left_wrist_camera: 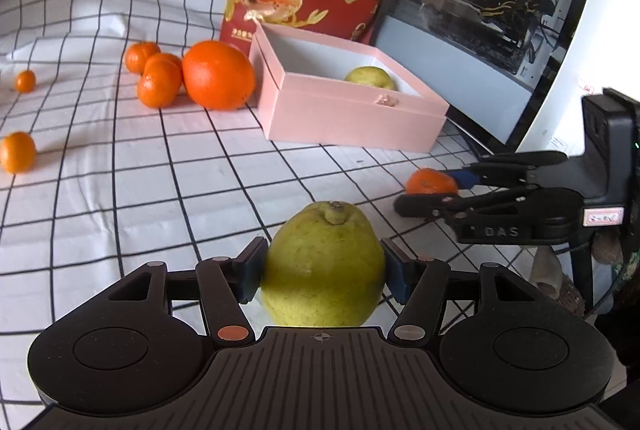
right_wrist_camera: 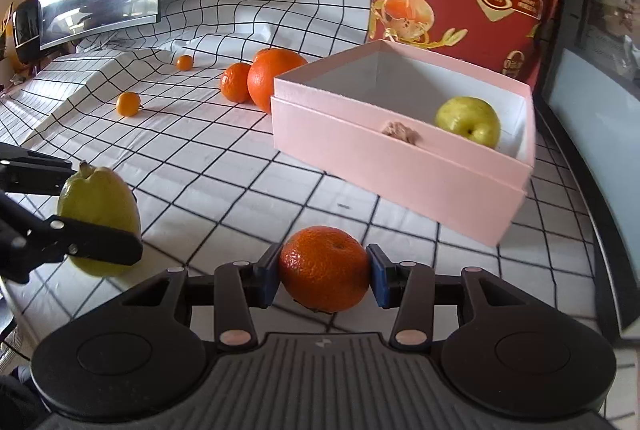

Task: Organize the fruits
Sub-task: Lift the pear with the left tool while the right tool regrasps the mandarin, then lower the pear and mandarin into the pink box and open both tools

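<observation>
**Two fruits, two claws, one pink box**

The right claw (right_wrist_camera: 323, 274) has its blue pads pressed on both sides of a small orange (right_wrist_camera: 325, 268). It is holding the orange tight, low over the checked cloth (right_wrist_camera: 224, 165).

The left claw (left_wrist_camera: 322, 272) has a green pear (left_wrist_camera: 323, 266) between its pads. The pads look like they touch the pear's sides, but I cannot tell if they really squeeze it.

What could go wrong? The orange is round and smooth, so it could pop out if the claw tips too fast. The pear is fat and heavy, so a soft hold could let it slip and roll. The two claws are near each other, so they could bump on the way to the pink box (right_wrist_camera: 404, 165).

Both claws point down at a slant toward the cloth. The pink box sits ahead of them, with another pear (right_wrist_camera: 468, 121) inside. More oranges, like the big orange (left_wrist_camera: 218, 74), wait on the cloth beside the box.
</observation>
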{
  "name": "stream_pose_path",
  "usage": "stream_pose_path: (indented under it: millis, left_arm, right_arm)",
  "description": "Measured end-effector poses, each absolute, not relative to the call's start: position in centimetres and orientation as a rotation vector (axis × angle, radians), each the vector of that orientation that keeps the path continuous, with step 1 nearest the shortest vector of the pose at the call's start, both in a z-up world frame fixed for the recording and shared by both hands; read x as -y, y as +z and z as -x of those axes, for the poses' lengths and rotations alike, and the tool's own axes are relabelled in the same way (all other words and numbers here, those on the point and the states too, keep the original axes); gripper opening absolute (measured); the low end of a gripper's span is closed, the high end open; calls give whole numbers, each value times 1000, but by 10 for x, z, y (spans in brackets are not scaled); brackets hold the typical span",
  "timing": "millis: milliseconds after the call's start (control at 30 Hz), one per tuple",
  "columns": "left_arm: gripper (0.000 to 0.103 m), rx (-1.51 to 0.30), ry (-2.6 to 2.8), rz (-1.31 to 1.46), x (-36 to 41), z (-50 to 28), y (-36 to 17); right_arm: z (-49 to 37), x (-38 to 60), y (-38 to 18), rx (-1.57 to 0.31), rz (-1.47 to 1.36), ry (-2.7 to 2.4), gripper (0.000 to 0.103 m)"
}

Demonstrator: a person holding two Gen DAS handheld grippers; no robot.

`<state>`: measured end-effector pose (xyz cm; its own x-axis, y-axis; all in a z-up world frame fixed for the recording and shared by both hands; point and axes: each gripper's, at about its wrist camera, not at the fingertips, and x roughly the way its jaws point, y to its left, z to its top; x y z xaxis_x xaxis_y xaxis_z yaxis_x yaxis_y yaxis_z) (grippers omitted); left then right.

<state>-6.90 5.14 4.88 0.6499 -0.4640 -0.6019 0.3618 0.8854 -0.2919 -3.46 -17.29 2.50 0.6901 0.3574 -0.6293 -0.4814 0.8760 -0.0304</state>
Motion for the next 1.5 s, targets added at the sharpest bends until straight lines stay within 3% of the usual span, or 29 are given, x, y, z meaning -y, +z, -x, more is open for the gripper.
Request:
stream_pose_path:
  millis: [500, 700, 800, 1033, 1500]
  left_arm:
    - [65, -644, -460, 200, -44, 43, 71]
    - [65, -452, -463, 207, -28, -15, 142]
    - [65, -476, -458, 245, -14, -62, 159]
    - [65, -679, -418, 236, 27, -131, 110]
    - [66, -720, -343, -41, 58, -139, 86]
  right_arm:
    - [39, 209, 33, -632, 132, 389, 44]
    - [16, 209, 102, -484, 92, 372, 44]
    - [-15, 202, 145, -446, 83, 328, 44]
    - [-107, 205, 190, -475, 31, 151, 44]
    - [-152, 184, 138, -676, 44, 133, 44]
